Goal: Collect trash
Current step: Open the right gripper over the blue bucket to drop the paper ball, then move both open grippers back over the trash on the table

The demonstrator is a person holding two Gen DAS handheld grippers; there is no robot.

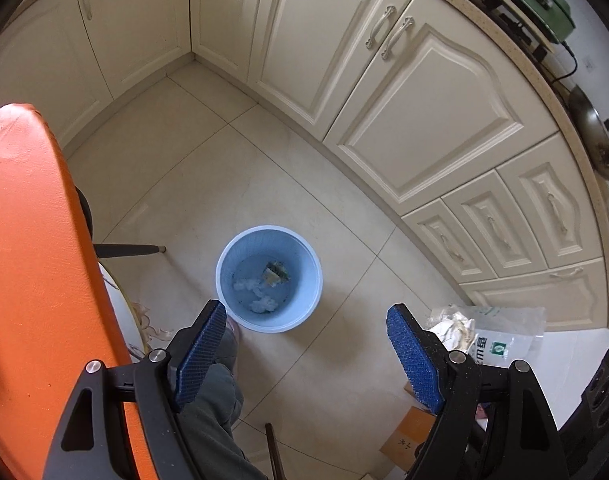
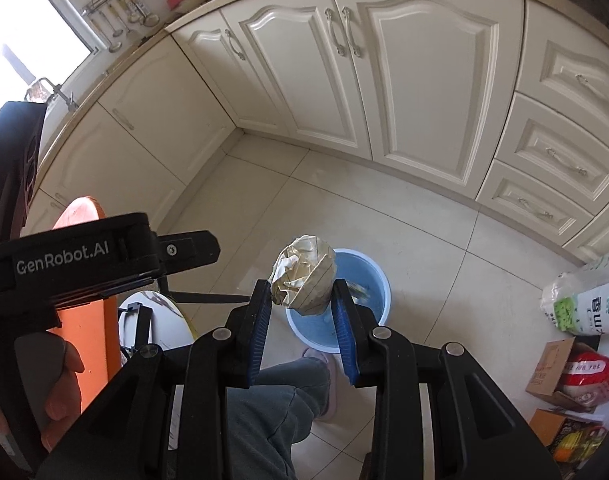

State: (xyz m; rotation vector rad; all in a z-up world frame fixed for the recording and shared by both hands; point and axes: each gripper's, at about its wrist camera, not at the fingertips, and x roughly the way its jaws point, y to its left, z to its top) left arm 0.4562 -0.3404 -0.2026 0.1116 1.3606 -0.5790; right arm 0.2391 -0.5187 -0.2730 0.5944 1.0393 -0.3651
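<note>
A light blue waste bin (image 1: 269, 278) stands on the tiled floor with white tissue wads (image 1: 260, 300) and a small wrapper (image 1: 275, 271) at its bottom. My left gripper (image 1: 306, 316) hovers above the bin's near rim, its blue pads wide apart with nothing between them. In the right wrist view, my right gripper (image 2: 302, 292) is shut on a crumpled ball of lined paper (image 2: 304, 278), held high over the near left part of the same bin (image 2: 374, 284). The paper ball hides part of the bin.
Cream cabinets (image 1: 420, 120) line the far side and the corner. An orange chair back (image 1: 28, 264) fills the left. A person's trouser leg (image 2: 272, 408) and slipper (image 2: 328, 384) are below the grippers. Plastic bags (image 2: 584, 304) and cardboard boxes (image 2: 552, 368) lie on the floor at right.
</note>
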